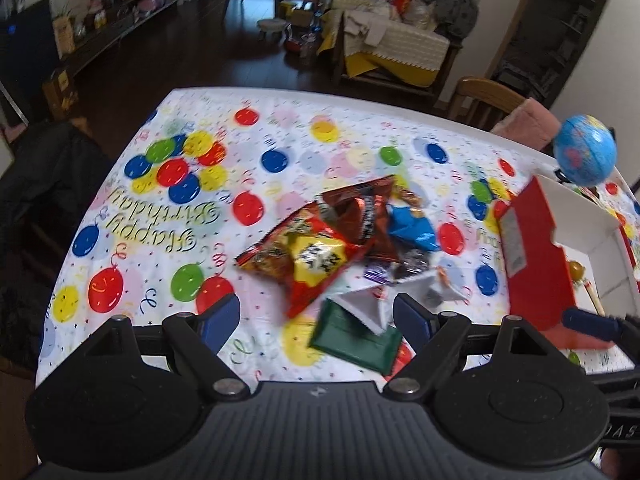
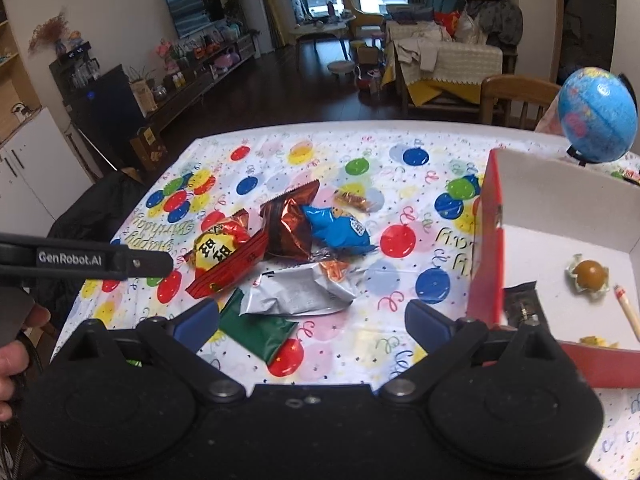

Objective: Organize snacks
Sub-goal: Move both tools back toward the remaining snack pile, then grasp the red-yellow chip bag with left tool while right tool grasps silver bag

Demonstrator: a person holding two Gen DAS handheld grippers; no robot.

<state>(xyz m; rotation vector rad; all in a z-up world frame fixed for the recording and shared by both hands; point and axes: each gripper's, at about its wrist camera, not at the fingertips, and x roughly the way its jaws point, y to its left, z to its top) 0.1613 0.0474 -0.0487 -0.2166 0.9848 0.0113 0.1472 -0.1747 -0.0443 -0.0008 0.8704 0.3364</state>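
We hold both grippers over the tabletop (image 2: 400,152), the left gripper (image 1: 316,316) and right gripper (image 2: 312,326) each with fingers wide and empty. The snack packets (image 2: 288,248) lie heaped mid-table, left of the red box (image 2: 486,280), which already holds a wrapped candy (image 2: 590,276). They look light, crinkly and slippery; the green packet (image 1: 352,340) lies nearest, best pinched at a flat sealed edge.

Globe (image 2: 597,114); chair (image 2: 516,96); sofa (image 2: 448,56)
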